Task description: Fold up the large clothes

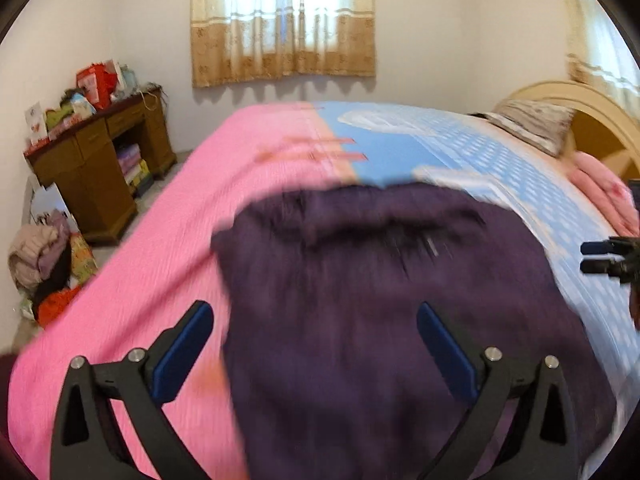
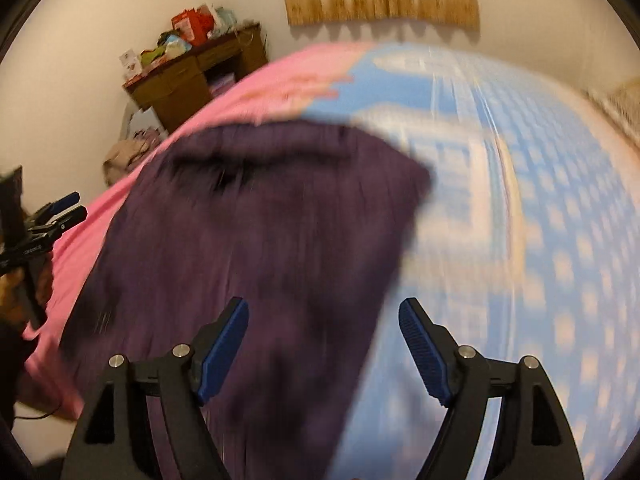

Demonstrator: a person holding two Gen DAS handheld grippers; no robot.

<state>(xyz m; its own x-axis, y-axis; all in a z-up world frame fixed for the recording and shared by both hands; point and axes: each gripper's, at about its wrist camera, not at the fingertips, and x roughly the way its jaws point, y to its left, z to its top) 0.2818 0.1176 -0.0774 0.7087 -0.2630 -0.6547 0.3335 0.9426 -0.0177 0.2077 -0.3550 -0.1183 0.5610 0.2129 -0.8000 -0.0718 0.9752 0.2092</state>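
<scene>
Your dark purple knitted garment [image 1: 380,300] lies spread on the bed [image 1: 168,264], straddling the seam where the bed's bright pink ribbed cover meets the light blue sheet with pale checks [image 1: 532,184]. Both views are smeared by motion, so fine detail of the cloth is lost; it reads as a soft, matte, heavy fabric with a dark sagging crease near its far edge, possibly a neckline or a fold, though you cannot tell which.

Your left tool [image 1: 316,354] hangs above the near left part of the garment with its blue-padded fingers [image 1: 184,350] spread wide and nothing between them. Your right tool [image 2: 324,350] is just as widely parted and empty, poised over the garment's near right edge where purple gives way to the blue sheet.

By the look of it, you are between grasps: the garment seems laid out in a rough, tapering slab, and neither tool holds cloth. The next move probably calls for choosing two matching points on the near hem or side edges, closing on a single layer, and lifting evenly so the knit does not stretch or drag across the ribbed cover.

Beyond the bed's far left corner stands a brown wooden desk [image 1: 100,148] piled with clutter.
</scene>
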